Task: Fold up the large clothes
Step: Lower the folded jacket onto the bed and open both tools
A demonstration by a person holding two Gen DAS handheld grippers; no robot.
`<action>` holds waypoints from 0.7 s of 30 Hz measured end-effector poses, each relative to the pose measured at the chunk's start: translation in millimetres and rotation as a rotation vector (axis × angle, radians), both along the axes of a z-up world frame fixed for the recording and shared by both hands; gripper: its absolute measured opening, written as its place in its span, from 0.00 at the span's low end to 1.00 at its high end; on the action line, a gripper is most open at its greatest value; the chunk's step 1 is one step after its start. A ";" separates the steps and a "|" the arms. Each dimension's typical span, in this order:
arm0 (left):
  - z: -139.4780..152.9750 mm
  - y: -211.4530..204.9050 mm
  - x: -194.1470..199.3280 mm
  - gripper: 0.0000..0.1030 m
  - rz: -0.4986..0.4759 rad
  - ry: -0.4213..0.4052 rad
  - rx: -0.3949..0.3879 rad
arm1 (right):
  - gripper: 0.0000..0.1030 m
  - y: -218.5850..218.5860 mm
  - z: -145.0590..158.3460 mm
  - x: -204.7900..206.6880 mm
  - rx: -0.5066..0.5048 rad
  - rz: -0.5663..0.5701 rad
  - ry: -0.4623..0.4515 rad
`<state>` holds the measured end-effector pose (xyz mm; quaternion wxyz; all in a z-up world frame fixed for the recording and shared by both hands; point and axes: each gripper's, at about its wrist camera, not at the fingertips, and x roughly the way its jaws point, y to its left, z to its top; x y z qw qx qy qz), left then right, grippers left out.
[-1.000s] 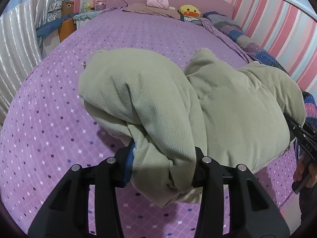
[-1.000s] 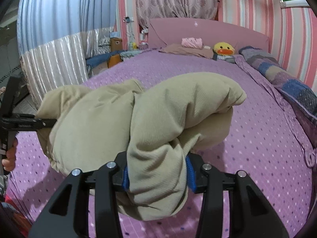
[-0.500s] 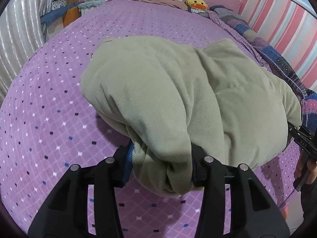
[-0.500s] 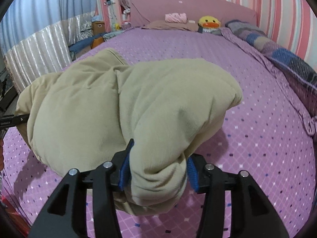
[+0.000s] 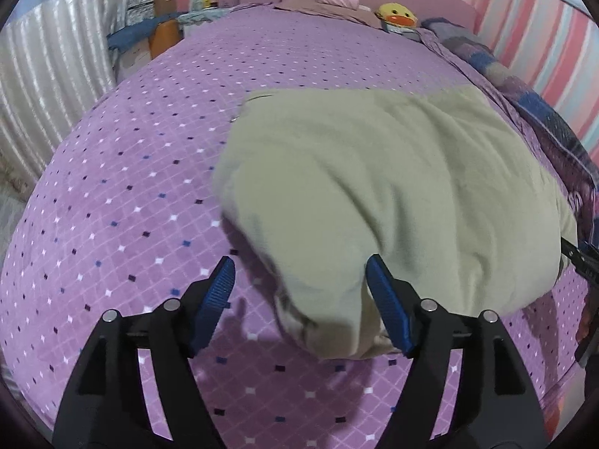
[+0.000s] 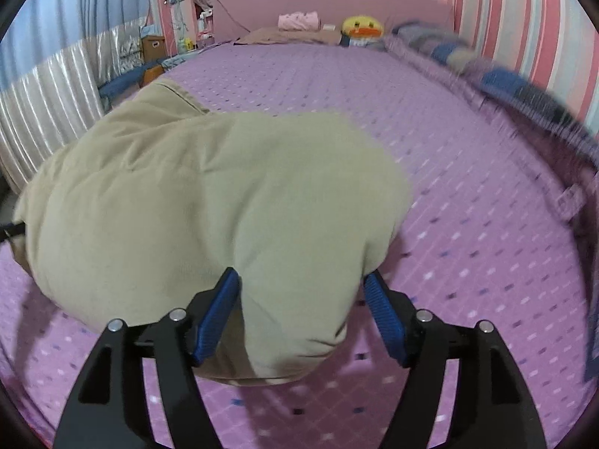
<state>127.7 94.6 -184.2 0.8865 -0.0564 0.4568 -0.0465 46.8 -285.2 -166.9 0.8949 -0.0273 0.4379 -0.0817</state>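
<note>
Your beige padded jacket [image 5: 393, 194] sits bunched on the purple dotted bedspread [image 5: 123, 194], filling the middle of both views. Your left hand-held gripper [image 5: 299, 277] is opening, near hem between its blue pads, left pad clear of it. Your right hand-held gripper [image 6: 301, 292] is opening too, fabric still bulging between its pads.
</note>
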 end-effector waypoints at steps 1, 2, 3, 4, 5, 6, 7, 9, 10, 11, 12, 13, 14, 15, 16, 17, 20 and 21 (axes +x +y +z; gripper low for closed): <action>-0.7 3.7 0.6 0.71 0.010 0.001 -0.005 | 0.68 0.3 3.2 -0.5 0.000 0.008 0.001; -1.6 7.7 1.0 0.73 0.019 0.004 -0.007 | 0.68 0.5 5.4 -0.9 -0.012 0.009 -0.002; -2.0 12.8 0.5 0.75 0.026 0.005 -0.009 | 0.68 1.1 7.8 -2.0 -0.036 0.007 -0.008; -1.4 13.9 1.7 0.76 0.029 0.004 -0.011 | 0.68 1.5 10.7 -1.5 -0.045 0.006 -0.012; -0.2 15.4 3.8 0.78 0.034 0.001 -0.010 | 0.68 0.8 13.6 0.2 -0.050 -0.001 -0.019; 0.8 15.8 6.5 0.81 0.040 -0.001 0.001 | 0.68 0.7 16.5 2.4 -0.050 -0.008 -0.023; 0.2 16.5 7.0 0.83 0.046 -0.001 0.014 | 0.68 -1.3 17.3 6.6 -0.044 -0.017 -0.019; -3.6 14.4 13.7 0.86 0.055 0.008 0.056 | 0.68 -2.8 13.4 13.7 -0.059 -0.027 0.006; -6.0 13.7 15.3 0.86 0.054 0.011 0.070 | 0.68 -3.9 7.8 18.1 -0.073 -0.024 0.027; -9.0 11.9 17.7 0.87 0.049 0.009 0.092 | 0.68 -4.9 2.6 21.5 -0.093 -0.020 0.038; -10.3 10.2 19.9 0.88 0.048 0.006 0.111 | 0.73 -6.5 0.8 22.5 -0.102 -0.019 0.044; -14.7 8.0 20.3 0.88 0.044 -0.002 0.143 | 0.75 -8.7 -2.2 24.6 -0.107 -0.023 0.051; -17.3 6.4 20.6 0.88 0.040 -0.005 0.159 | 0.75 -12.0 -4.8 25.7 -0.094 -0.026 0.056; -19.3 5.7 20.9 0.88 0.038 -0.008 0.168 | 0.77 -15.4 -7.3 25.8 -0.082 -0.027 0.058; -22.4 6.2 20.3 0.89 0.034 -0.011 0.170 | 0.80 -15.7 -9.3 25.5 -0.081 -0.028 0.057; -24.9 7.9 20.2 0.91 0.035 -0.010 0.164 | 0.82 -18.1 -11.8 24.9 -0.082 -0.027 0.054; -28.6 20.8 21.8 0.95 0.055 0.008 0.105 | 0.85 -27.3 -16.0 20.5 -0.020 -0.055 0.045; -28.6 23.7 20.1 0.95 0.060 0.010 0.091 | 0.85 -29.5 -14.6 19.0 0.002 -0.070 0.038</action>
